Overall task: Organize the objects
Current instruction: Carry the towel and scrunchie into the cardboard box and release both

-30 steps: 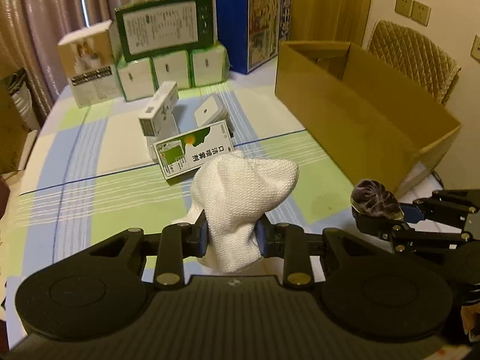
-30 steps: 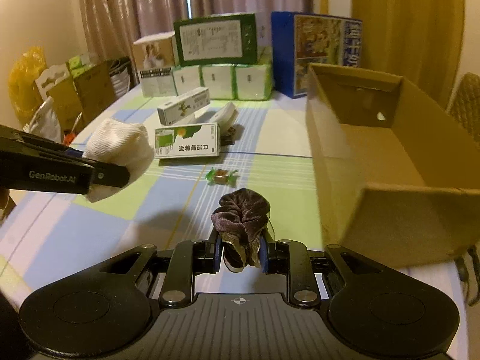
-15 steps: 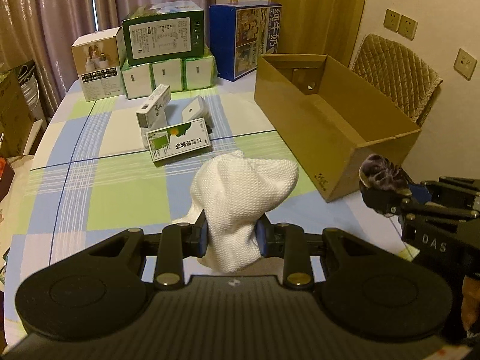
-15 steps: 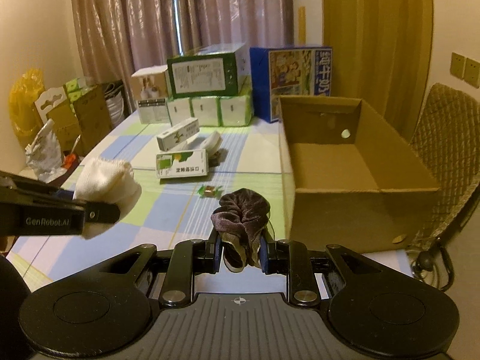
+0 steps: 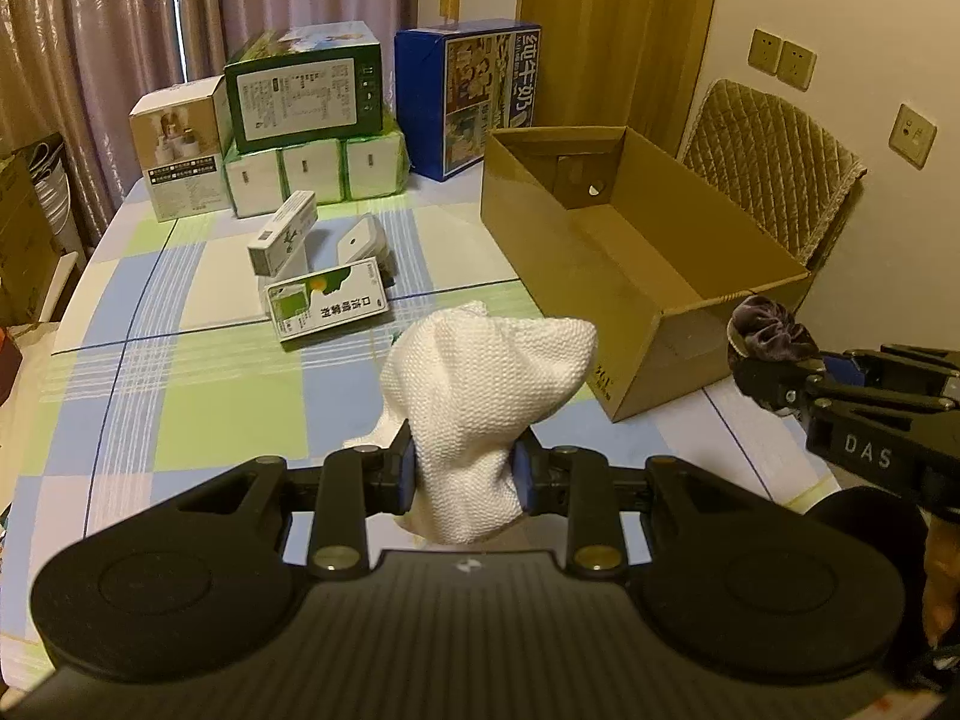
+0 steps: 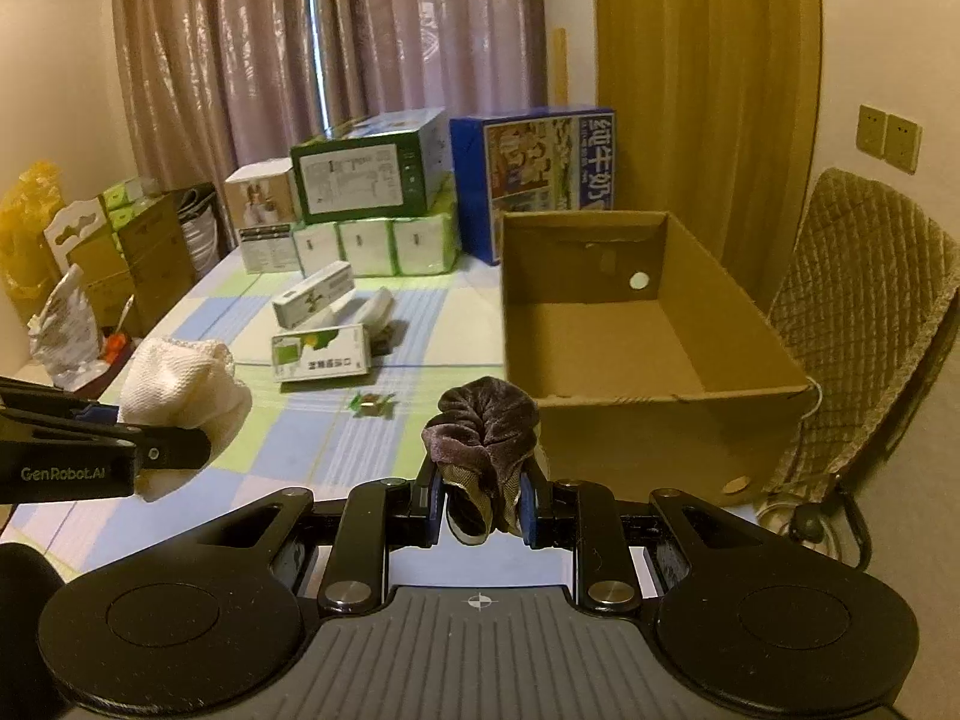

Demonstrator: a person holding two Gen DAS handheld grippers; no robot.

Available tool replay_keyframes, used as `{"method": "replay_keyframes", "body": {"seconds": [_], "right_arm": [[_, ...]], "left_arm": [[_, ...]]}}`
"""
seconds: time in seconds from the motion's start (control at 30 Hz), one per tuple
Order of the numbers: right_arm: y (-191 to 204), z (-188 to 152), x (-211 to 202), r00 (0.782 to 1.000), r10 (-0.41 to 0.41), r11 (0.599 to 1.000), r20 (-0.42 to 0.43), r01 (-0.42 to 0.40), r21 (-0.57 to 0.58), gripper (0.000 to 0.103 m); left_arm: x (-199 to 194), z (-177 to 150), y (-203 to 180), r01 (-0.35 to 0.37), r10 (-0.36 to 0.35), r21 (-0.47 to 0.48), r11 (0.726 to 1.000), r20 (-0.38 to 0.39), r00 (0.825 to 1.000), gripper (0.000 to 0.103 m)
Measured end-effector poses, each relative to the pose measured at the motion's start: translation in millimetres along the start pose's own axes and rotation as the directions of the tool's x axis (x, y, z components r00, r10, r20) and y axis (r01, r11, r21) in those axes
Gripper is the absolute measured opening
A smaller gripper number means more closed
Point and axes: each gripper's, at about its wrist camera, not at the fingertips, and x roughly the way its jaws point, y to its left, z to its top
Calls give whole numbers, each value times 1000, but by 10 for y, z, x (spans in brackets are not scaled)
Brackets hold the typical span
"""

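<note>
Two tongs clamped, L point(image 5: 462, 474) on sock point(image 5: 486, 396), R point(image 6: 483, 507) on scrunchie point(image 6: 480, 426), above checked tablecloth point(image 5: 198, 420) nr curtains point(image 6: 360, 30).

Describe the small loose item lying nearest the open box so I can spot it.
Start at the cardboard box on the checked tablecloth. Just off its near left corner lies a green-wrapped candy, alone, far smaller than the flat green-and-white carton behind it.
</note>
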Motion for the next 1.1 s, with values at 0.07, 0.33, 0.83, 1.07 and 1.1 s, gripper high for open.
{"method": "replay_keyframes", "body": {"seconds": [0.07, 0.33, 0.83, 1.07, 1.1], "right_arm": [[-46, 14, -20, 1000, -11, 1000, 5, 11, 9, 21], [-241, 64, -83, 999, -49, 998, 12, 49, 37, 21], [-747, 219, -123, 993, -118, 992, 17, 117, 37, 21], [-1096, 452, -6, 992, -128, 991, 21, 127, 34, 21], [-1143, 487, 21, 992, -128, 991, 23, 127, 31, 21]], "left_arm": [[8, 32, -30, 7, -7, 7, 1000, 1, 1000, 26], [40, 142, -180, 39, -39, 29, 999, 6, 999, 26], [297, 476, -687, 124, -124, 100, 987, -6, 992, 26], [536, 831, -983, 143, -145, 157, 977, 5, 989, 27], [581, 876, -1021, 145, -148, 162, 976, 4, 989, 27]]}}
